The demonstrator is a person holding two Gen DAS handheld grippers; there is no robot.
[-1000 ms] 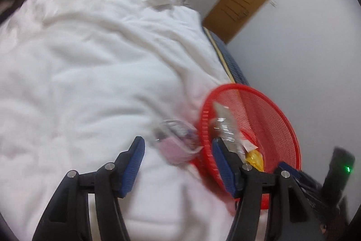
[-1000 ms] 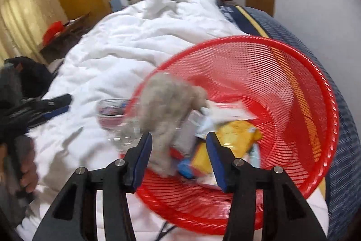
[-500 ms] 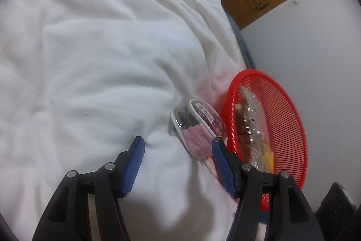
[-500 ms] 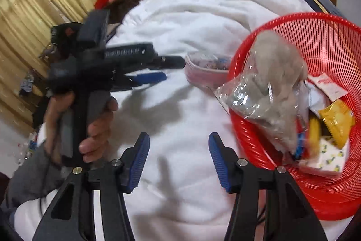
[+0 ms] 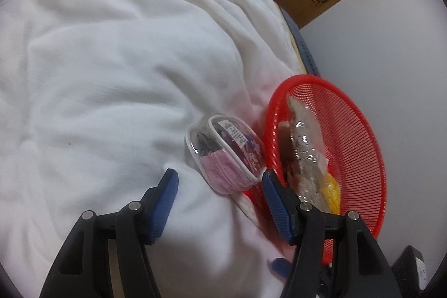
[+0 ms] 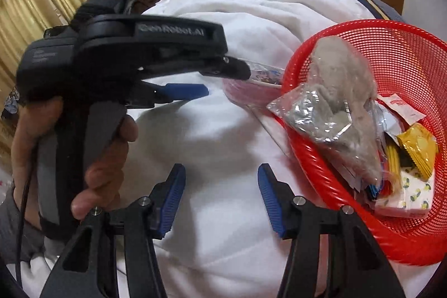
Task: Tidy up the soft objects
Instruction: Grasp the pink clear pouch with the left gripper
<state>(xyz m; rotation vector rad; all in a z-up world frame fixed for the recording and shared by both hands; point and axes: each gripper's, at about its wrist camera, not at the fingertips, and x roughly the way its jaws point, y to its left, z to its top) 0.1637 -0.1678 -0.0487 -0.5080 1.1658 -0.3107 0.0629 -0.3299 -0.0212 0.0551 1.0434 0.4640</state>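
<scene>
A clear, rounded pouch (image 5: 223,152) with white piping, stuffed with a pink pleated mask, lies on the rumpled white duvet (image 5: 111,74), touching the red plastic mesh basket (image 5: 360,136). Its long axis runs along the basket's rim. A grey fluffy toy in crinkly cellophane (image 6: 343,91) rests in the basket. The left tool (image 5: 219,193), marked "GenRobot.AI", stands open around the pouch's near end; the right tool (image 6: 220,192), its jaws just closing slightly, is open and empty.

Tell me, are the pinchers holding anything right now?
No. The left gripper is open, with the clear zip pouch lying ahead of its fingers. The right gripper is open over the white duvet.
</scene>
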